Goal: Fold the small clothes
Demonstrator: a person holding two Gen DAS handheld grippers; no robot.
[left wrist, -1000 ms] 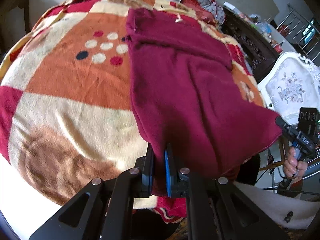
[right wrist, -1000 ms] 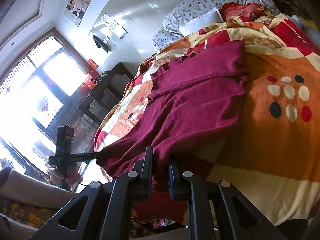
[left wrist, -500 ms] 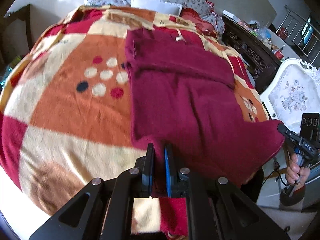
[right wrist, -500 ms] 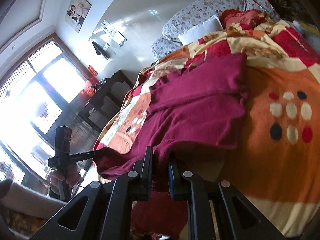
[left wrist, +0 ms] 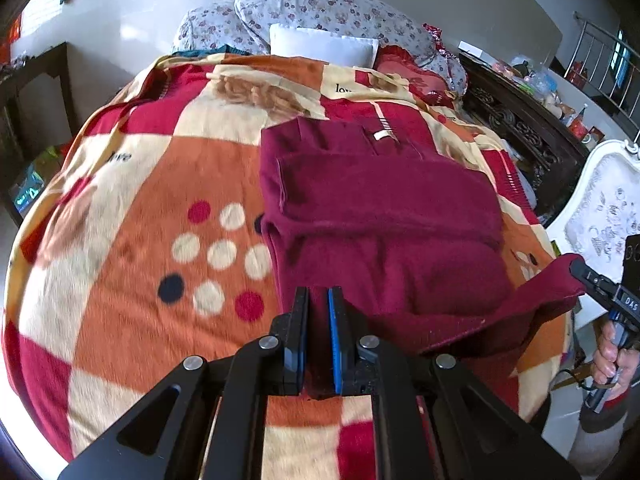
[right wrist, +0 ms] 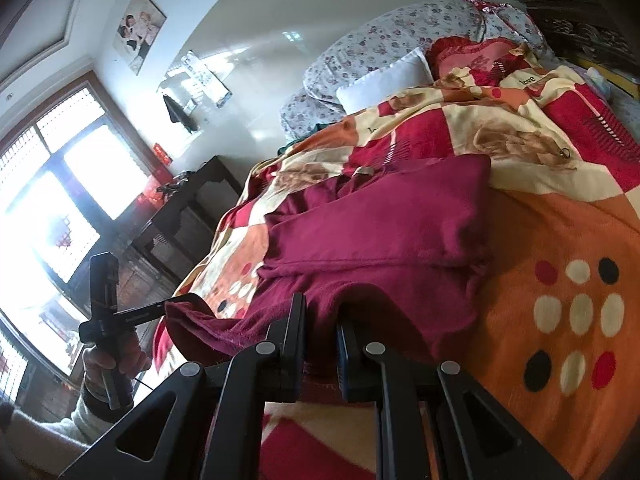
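The dark red garment lies on the patterned blanket of the bed, with its far part already folded over itself near the white pillow. The left gripper is clamped on one near corner of the hem, and the right gripper is clamped on the other corner — cloth fills the narrow gap between the jaws in both wrist views. Between the two grippers the near edge hangs lifted off the blanket, like a band.

The step in hand seems to be the second fold: to carry the near hem over the body of the garment toward the folded part. The next move probably calls for both hands to travel together at the same height, so that the edge stays straight, and then to lay the corners down before the jaws let go.

Some things are hard to see. The underside of the lifted part is hidden. The near edge of the bed is covered by the gripper bodies — and the sleeves of the garment cannot be made out. The blanket is slightly blurred.
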